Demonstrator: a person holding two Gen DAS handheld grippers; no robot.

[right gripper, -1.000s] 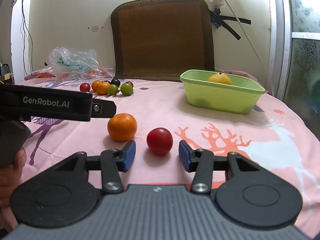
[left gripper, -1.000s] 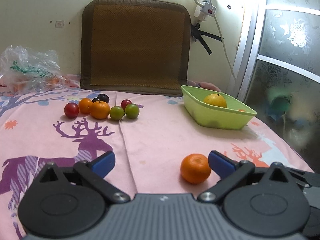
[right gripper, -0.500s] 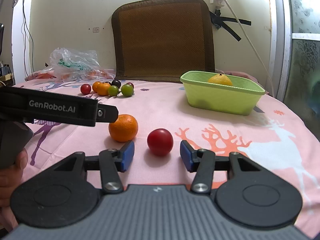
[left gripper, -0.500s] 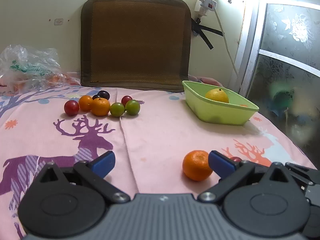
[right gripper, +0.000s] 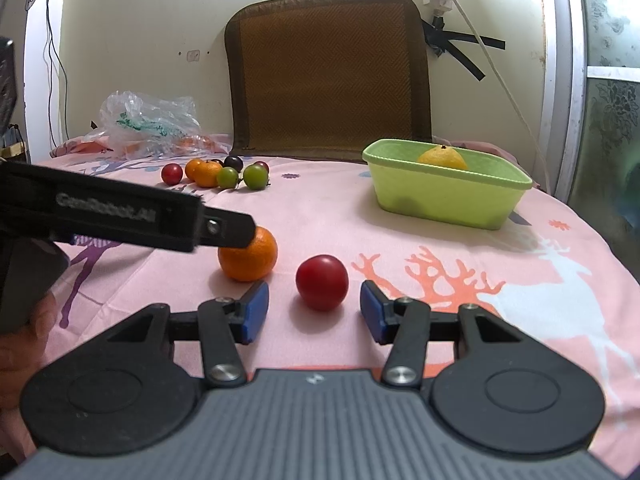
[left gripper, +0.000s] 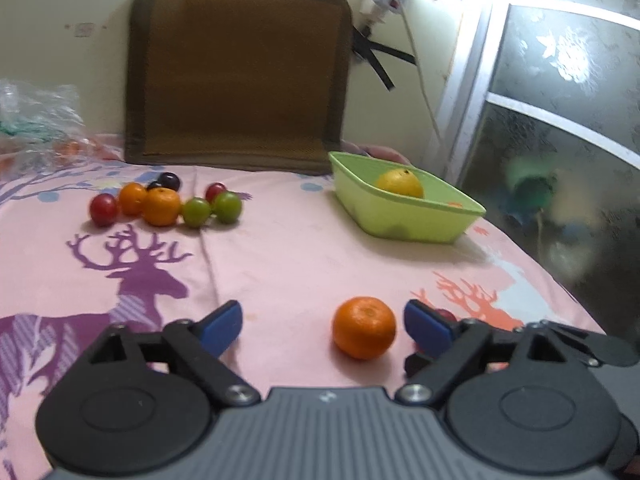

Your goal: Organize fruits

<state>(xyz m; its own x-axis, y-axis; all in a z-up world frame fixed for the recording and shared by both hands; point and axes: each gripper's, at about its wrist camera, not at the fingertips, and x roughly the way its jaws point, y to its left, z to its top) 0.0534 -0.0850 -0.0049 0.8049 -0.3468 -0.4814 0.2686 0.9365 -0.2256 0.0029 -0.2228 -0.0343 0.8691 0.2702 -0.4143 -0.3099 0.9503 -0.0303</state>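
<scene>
Only the right view fully shows the round red fruit (right gripper: 321,282) between the right gripper's (right gripper: 313,312) spread fingers; the left gripper (left gripper: 322,322) gapes around the orange (left gripper: 364,327).

Brown woven mat (right gripper: 328,76) against the wall, crumpled plastic bag (right gripper: 150,124) left, pink deer-print cloth (right gripper: 460,248)

Left wrist view blurred throughout. Red fruit (left gripper: 445,314) mostly hidden behind left gripper's right fingertip (left gripper: 426,326). Plastic bag (left gripper: 36,120) cut by left edge. Right wrist view: hand (right gripper: 20,344) cut off at left edge; yellow fruit (right gripper: 442,158) lower part hidden by green tray's wall (right gripper: 440,196).
</scene>
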